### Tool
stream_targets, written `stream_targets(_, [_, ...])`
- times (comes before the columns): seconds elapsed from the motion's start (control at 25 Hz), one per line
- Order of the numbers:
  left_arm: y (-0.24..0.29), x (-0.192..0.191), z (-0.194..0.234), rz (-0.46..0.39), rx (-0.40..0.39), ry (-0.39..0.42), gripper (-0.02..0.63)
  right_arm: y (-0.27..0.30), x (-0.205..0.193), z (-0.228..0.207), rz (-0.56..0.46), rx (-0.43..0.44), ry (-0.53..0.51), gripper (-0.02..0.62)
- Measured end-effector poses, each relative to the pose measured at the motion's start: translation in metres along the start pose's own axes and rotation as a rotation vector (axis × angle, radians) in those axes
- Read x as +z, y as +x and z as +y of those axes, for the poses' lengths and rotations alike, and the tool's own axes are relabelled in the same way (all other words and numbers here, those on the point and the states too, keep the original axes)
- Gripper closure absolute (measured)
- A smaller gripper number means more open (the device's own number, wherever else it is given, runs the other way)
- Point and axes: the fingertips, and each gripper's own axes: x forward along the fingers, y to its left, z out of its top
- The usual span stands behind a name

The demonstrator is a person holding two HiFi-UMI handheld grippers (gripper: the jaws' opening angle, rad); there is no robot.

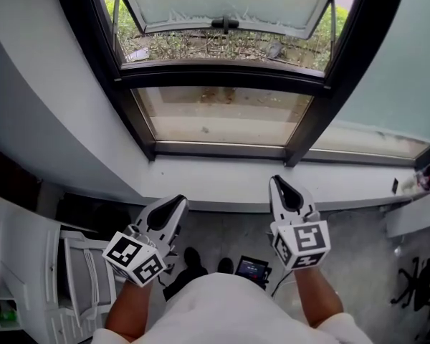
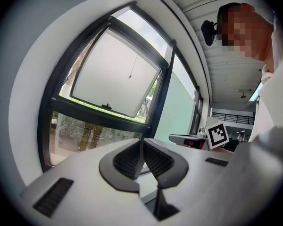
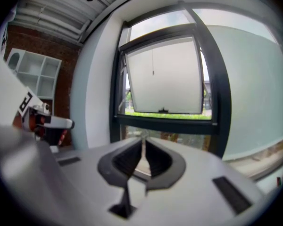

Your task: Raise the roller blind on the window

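Ahead, window [image 1: 222, 113] beyond both grippers [image 1: 175, 203] [image 1: 281, 185].

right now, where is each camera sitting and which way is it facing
Head view: on the person's head, looking steeply down at the window sill; shows both forearms, the left gripper and the right gripper.
Left gripper view: on the left gripper, looking along its shut jaws at the tilted sash; a white shirt at right.
Right gripper view: on the right gripper, facing the same sash past shut jaws.
Shared: all three show that sash.
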Motion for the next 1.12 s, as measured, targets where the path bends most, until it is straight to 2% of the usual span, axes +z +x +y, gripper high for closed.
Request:
stream_targets(0.36, [-0.001,0.004,-0.008,0.006,-0.045,0.015,0.566,-0.014,-0.001,0.002,0.0,-0.032,0.002,0.557])
stream_targets(0.64, [-0.016,0.004,0.0,0.034,-0.082,0.021,0.566,-0.013,-0.006,0.021,0.007,-0.066,0.026,0.557])
stream_targets(1.12, [-0.03,0.0,0.008,0.047,-0.13,0.006,0.566,-0.017,-0.008,0.046,0.035,-0.105,-0.005,0.563])
